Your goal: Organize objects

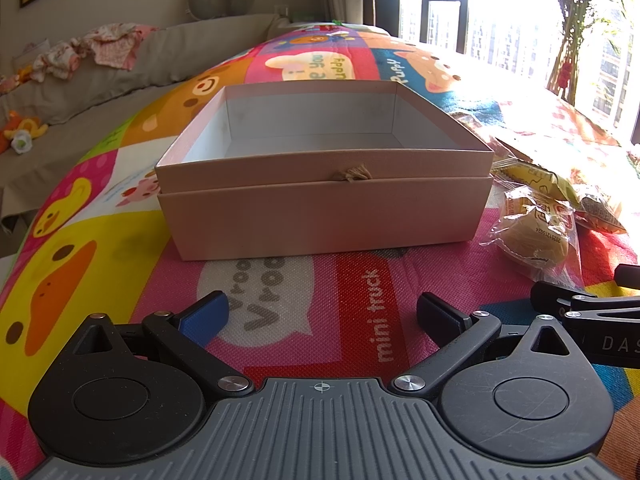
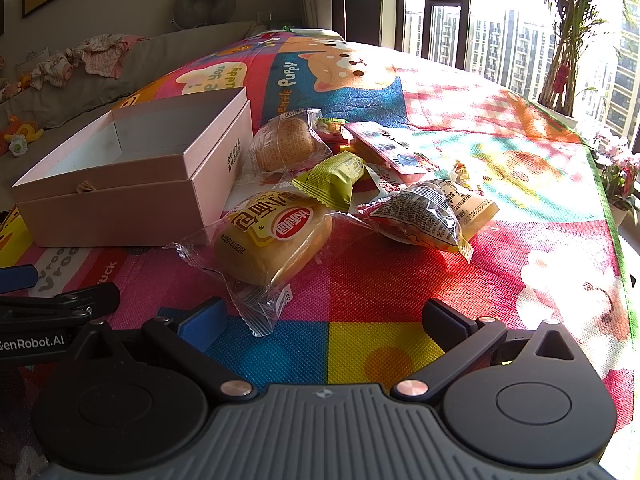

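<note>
An open, empty pink box (image 1: pixel 324 200) sits on the colourful mat; it also shows in the right wrist view (image 2: pixel 132 192). My left gripper (image 1: pixel 322 316) is open and empty, just in front of the box. My right gripper (image 2: pixel 324 320) is open and empty, just short of a wrapped bread bun (image 2: pixel 276 232). Behind the bun lie a second wrapped bun (image 2: pixel 286 144), a green packet (image 2: pixel 332 178), a pink flat pack (image 2: pixel 384 148) and a clear-wrapped snack (image 2: pixel 424 212). The near bun also shows in the left wrist view (image 1: pixel 536 236).
The cartoon mat (image 2: pixel 360 292) covers a table. A grey sofa (image 1: pixel 120 72) with clothes and toys stands at the left. A window and potted plants (image 2: pixel 568 40) are at the right. The left gripper's body (image 2: pixel 44 316) shows at the right view's left edge.
</note>
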